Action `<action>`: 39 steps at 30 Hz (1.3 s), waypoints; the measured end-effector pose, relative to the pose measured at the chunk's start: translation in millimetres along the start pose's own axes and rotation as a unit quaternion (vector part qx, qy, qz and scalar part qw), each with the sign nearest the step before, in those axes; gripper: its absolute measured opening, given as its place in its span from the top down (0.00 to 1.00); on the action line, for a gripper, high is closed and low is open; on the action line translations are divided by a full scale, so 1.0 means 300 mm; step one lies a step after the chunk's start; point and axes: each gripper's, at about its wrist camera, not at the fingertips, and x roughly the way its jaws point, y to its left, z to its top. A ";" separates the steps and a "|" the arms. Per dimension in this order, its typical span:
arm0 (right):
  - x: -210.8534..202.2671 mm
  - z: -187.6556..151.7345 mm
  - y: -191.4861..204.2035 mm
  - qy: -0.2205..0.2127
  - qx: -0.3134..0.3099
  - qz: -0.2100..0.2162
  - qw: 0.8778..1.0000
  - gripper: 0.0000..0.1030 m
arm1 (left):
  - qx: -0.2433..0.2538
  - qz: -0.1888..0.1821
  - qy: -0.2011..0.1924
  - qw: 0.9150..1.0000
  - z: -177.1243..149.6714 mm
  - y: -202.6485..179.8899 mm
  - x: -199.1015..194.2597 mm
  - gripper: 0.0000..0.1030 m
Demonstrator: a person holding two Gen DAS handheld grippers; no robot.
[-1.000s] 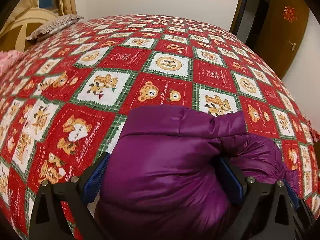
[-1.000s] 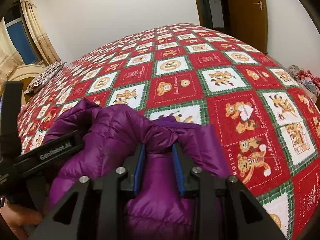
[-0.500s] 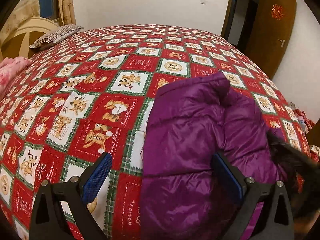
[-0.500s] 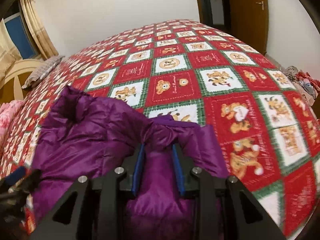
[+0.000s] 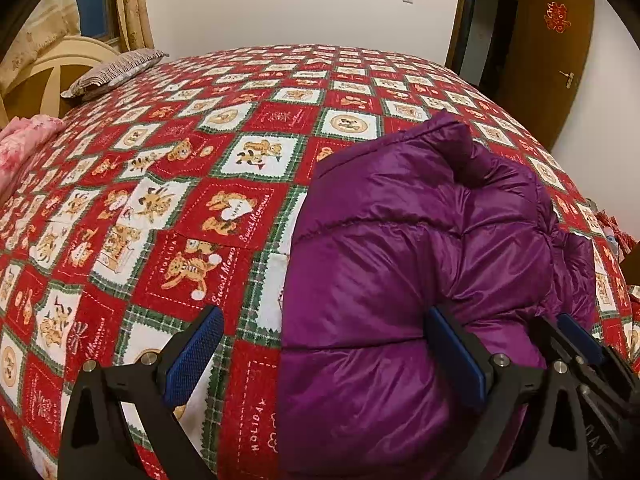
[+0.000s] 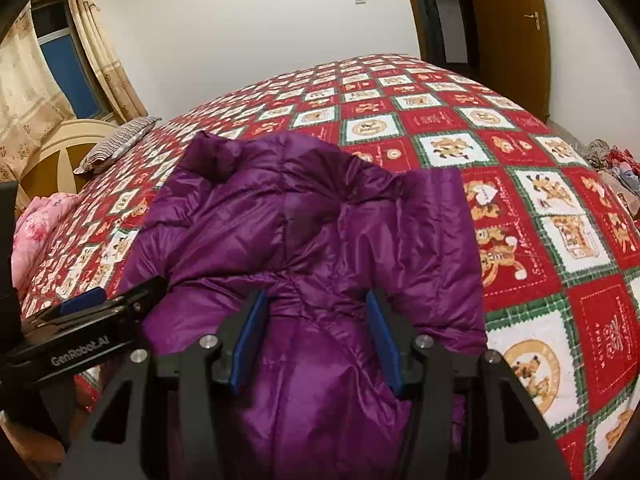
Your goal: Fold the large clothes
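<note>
Purple padded jacket (image 5: pixel 420 280) lies folded on a red teddy-bear bedspread (image 5: pixel 200 200). The left gripper (image 5: pixel 324 356) gapes wide over its edge. The right gripper (image 6: pixel 316 336), jaws just opening, straddles a loose fold.

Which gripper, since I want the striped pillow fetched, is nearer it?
Left gripper: at the jacket's edge on the pillow's side. Right gripper, jaws just opening with jacket between them, sits farther right.

Shiny purple jacket (image 5: pixel 400 248); red-green checked bear-print bedspread (image 5: pixel 200 184); striped pillow (image 5: pixel 116 72)
</note>
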 end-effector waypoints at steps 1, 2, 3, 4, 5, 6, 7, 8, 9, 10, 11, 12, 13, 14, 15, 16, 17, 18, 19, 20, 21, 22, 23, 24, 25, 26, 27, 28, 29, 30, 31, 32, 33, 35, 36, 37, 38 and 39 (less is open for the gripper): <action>0.000 -0.003 0.005 0.000 -0.004 -0.002 1.000 0.46 | -0.002 -0.002 0.001 1.000 0.001 0.000 0.008 0.02; 0.003 -0.006 0.009 0.000 -0.009 -0.005 1.000 0.46 | -0.003 -0.003 0.002 1.000 0.000 -0.001 0.012 0.02; 0.007 -0.009 0.010 0.000 -0.012 -0.006 1.000 0.46 | -0.006 -0.006 0.002 1.000 -0.001 -0.001 0.018 0.02; 0.009 -0.012 0.010 -0.001 -0.013 -0.006 1.000 0.46 | -0.009 -0.009 0.002 1.000 -0.001 0.000 0.022 0.02; 0.011 -0.014 0.010 -0.002 -0.014 -0.006 1.000 0.46 | -0.012 -0.011 0.003 1.000 -0.002 0.001 0.027 0.02; 0.013 -0.016 0.012 -0.004 -0.016 -0.007 1.000 0.45 | -0.015 -0.012 0.003 1.000 -0.003 0.000 0.032 0.02; 0.018 -0.016 0.015 -0.006 -0.019 -0.009 1.000 0.45 | -0.015 -0.010 0.003 1.000 -0.004 -0.003 0.036 0.02; 0.020 -0.015 0.017 -0.005 -0.021 -0.010 1.000 0.44 | -0.012 -0.007 0.001 1.000 -0.003 -0.008 0.040 0.02; 0.025 -0.013 0.022 -0.004 -0.024 -0.013 1.000 0.44 | -0.009 -0.002 0.000 1.000 -0.001 -0.015 0.044 0.01; 0.029 -0.011 0.022 -0.004 -0.027 -0.015 1.000 0.44 | -0.006 0.002 -0.002 1.000 0.000 -0.021 0.047 0.01; 0.034 -0.008 0.026 -0.003 -0.030 -0.017 0.999 0.44 | -0.004 0.006 -0.004 1.000 0.000 -0.027 0.049 0.01; 0.038 -0.006 0.026 -0.003 -0.031 -0.017 0.999 0.44 | -0.003 0.009 -0.006 1.000 0.000 -0.032 0.053 0.01; 0.042 -0.004 0.024 -0.003 -0.031 -0.016 0.999 0.44 | -0.003 0.010 -0.007 1.000 -0.001 -0.034 0.056 0.01; 0.044 -0.004 0.023 -0.003 -0.030 -0.015 0.999 0.44 | -0.003 0.009 -0.008 1.000 -0.002 -0.035 0.058 0.01; 0.045 -0.004 0.022 -0.003 -0.030 -0.015 0.999 0.44 | -0.005 0.005 -0.006 1.000 -0.002 -0.031 0.061 0.01; 0.045 -0.004 0.021 -0.003 -0.030 -0.015 0.999 0.44 | -0.008 0.002 -0.004 1.000 -0.002 -0.026 0.062 0.01; 0.045 -0.002 0.020 -0.003 -0.031 -0.015 0.999 0.44 | -0.012 -0.005 -0.002 1.000 -0.003 -0.020 0.064 0.01; 0.045 -0.002 0.018 -0.004 -0.032 -0.016 0.999 0.44 | -0.015 -0.008 0.000 1.000 -0.003 -0.016 0.065 0.01; 0.046 -0.003 0.018 -0.004 -0.032 -0.016 0.999 0.44 | -0.016 -0.010 0.001 1.000 -0.004 -0.015 0.065 0.01; 0.046 -0.004 0.016 -0.004 -0.033 -0.016 0.999 0.44 | -0.014 -0.010 0.002 1.000 -0.004 -0.017 0.065 0.01; 0.045 -0.004 0.017 -0.004 -0.033 -0.016 0.999 0.44 | -0.011 -0.007 0.001 1.000 -0.006 -0.021 0.061 0.01; 0.045 -0.004 0.018 -0.003 -0.033 -0.017 0.999 0.44 | -0.007 -0.003 -0.001 1.000 -0.008 -0.026 0.057 0.01; 0.044 -0.006 0.019 -0.003 -0.034 -0.018 0.999 0.44 | -0.003 0.000 -0.001 1.000 -0.010 -0.031 0.053 0.01; 0.042 -0.008 0.020 -0.002 -0.035 -0.018 0.999 0.44 | 0.003 0.004 -0.001 1.000 -0.013 -0.035 0.045 0.01; 0.040 -0.010 0.023 -0.001 -0.036 -0.018 0.999 0.44 | 0.005 0.002 0.000 1.000 -0.016 -0.033 0.040 0.01; 0.037 -0.012 0.024 0.001 -0.036 -0.018 0.999 0.44 | 0.005 -0.003 0.002 1.000 -0.021 -0.028 0.034 0.01; 0.035 -0.013 0.021 0.005 -0.038 -0.015 0.999 0.44 | -0.004 -0.016 0.008 1.000 -0.029 -0.014 0.029 0.01; 0.032 -0.015 0.020 0.007 -0.038 -0.013 0.999 0.44 | -0.015 -0.030 0.014 0.999 -0.035 0.002 0.027 0.01; 0.028 -0.017 0.017 0.010 -0.039 -0.009 0.999 0.44 | -0.031 -0.047 0.023 0.998 -0.042 0.022 0.026 0.01; 0.022 -0.020 0.010 0.012 -0.037 -0.005 0.999 0.44 | -0.058 -0.072 0.038 0.995 -0.050 0.052 0.026 0.01; 0.018 -0.023 0.009 0.012 -0.035 -0.004 0.999 0.44 | -0.079 -0.090 0.049 0.992 -0.060 0.073 0.024 0.01; 0.008 -0.031 0.007 0.011 -0.031 -0.003 0.999 0.44 | -0.102 -0.109 0.059 0.987 -0.070 0.098 0.022 0.01; 0.002 -0.038 0.008 0.010 -0.030 -0.004 1.000 0.44 | -0.125 -0.129 0.066 0.982 -0.084 0.125 0.011 0.01; -0.007 -0.046 0.014 0.009 -0.032 -0.006 0.999 0.44 | -0.134 -0.144 0.061 0.979 -0.105 0.150 -0.018 0.01; -0.010 -0.042 0.016 0.014 -0.038 -0.005 0.999 0.44 | -0.131 -0.146 0.053 0.979 -0.116 0.163 -0.043 0.01; -0.018 -0.033 0.011 0.024 -0.038 0.001 0.999 0.44 | -0.128 -0.147 0.045 0.980 -0.122 0.174 -0.062 0.01; -0.035 -0.023 0.000 0.031 -0.029 0.011 0.999 0.43 | -0.123 -0.147 0.036 0.981 -0.125 0.184 -0.084 0.01; -0.058 -0.016 -0.017 0.030 -0.014 0.025 0.999 0.42 | -0.115 -0.146 0.022 0.982 -0.127 0.197 -0.109 0.01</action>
